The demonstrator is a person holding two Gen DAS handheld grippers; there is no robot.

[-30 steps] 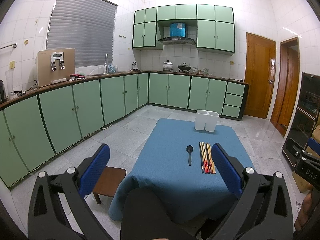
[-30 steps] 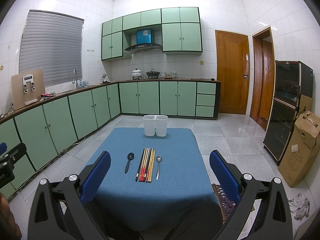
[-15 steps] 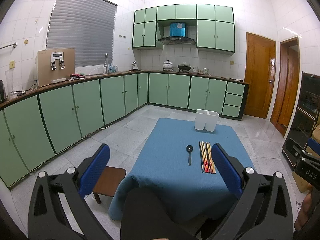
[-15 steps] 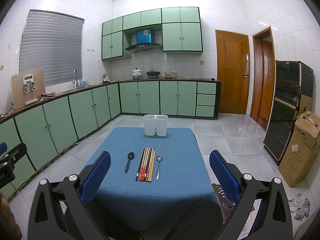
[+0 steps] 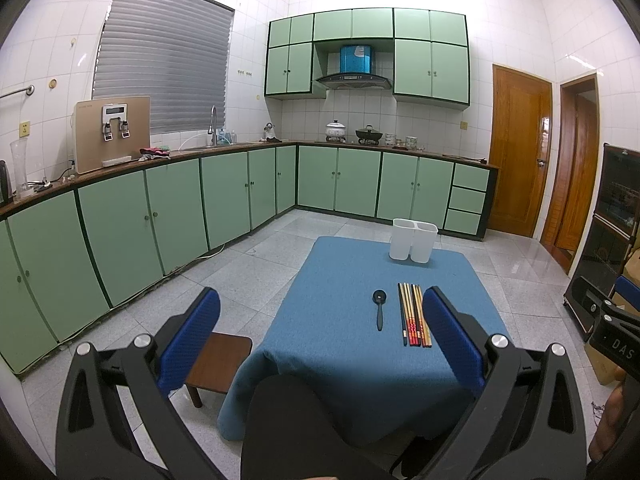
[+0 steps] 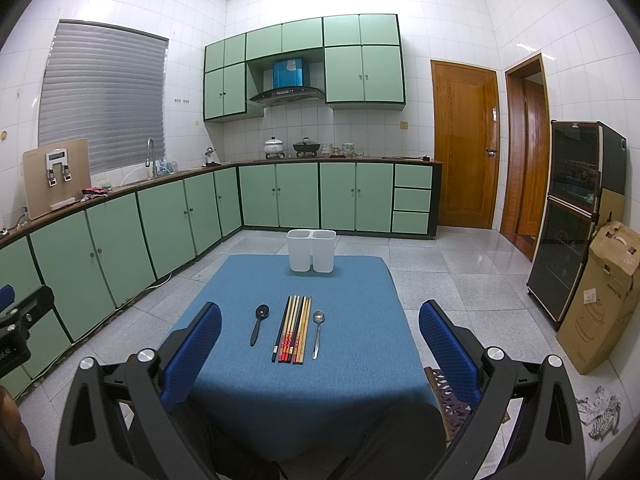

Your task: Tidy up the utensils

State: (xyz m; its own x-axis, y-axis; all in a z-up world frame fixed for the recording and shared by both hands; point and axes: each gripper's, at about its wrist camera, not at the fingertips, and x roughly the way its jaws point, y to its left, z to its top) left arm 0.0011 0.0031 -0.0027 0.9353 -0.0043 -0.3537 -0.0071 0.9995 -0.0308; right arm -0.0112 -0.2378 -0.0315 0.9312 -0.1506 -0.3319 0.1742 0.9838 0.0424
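Note:
A blue-clothed table (image 6: 344, 368) (image 5: 340, 280) carries a row of several chopsticks (image 6: 294, 328) (image 5: 414, 318), a black spoon (image 6: 259, 322) (image 5: 379, 306) to their left and a metal spoon (image 6: 318, 330) to their right. A white two-compartment holder (image 6: 311, 250) (image 5: 413, 239) stands at the table's far edge. My right gripper (image 6: 320, 344) hangs open before the table's near edge, short of the utensils. My left gripper (image 5: 320, 328) is open too, held off the table's near left corner. In the left wrist view its right finger (image 5: 448, 332) hides the metal spoon.
A small brown stool (image 5: 218, 362) stands by the table's left side. Green cabinets (image 6: 168, 220) line the left and back walls. A cardboard box (image 6: 604, 296) and a dark appliance cabinet (image 6: 572, 216) stand to the right. A person's dark-clad legs (image 5: 296, 432) show below.

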